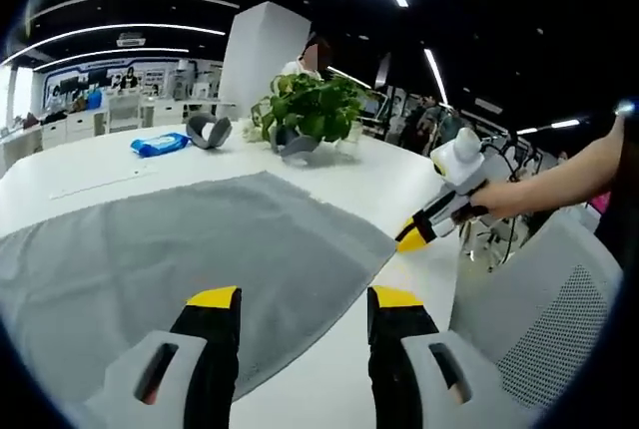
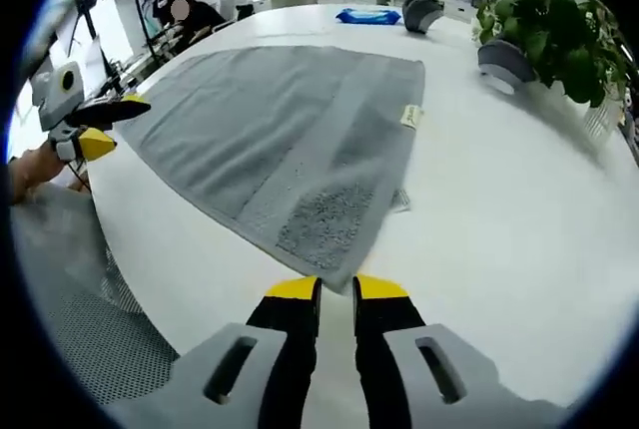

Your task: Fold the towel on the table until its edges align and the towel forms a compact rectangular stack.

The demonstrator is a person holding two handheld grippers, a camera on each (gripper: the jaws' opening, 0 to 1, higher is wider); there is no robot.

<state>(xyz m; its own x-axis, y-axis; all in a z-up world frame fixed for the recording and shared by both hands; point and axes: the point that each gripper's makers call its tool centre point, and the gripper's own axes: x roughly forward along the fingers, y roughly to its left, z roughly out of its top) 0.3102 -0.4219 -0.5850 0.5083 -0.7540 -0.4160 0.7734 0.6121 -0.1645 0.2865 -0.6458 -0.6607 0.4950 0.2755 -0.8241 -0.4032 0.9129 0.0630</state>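
Lies spread flat on the white table (image 1: 90, 165): a grey towel (image 2: 270, 140), one layer, not yet folded, reaching from just ahead of the left gripper (image 1: 304, 301) across to the corner just ahead of the right gripper (image 2: 335, 287). Left jaws parted wide and empty, hovering over the near hem; right jaws nearly closed with only a slim gap, the towel corner at their tips, though cannot tell whether any cloth is pinched. Looks soft, light and limp, so likely to sag and drape rather than hold shape, and to drag on the table instead of sliding cleanly. Best taken at two corners of one edge, pinching the thicker hem band, then lifted and carried over to the far edge. Beyond the jaws sit a potted plant (image 1: 312, 110) and a blue packet (image 1: 160, 143)
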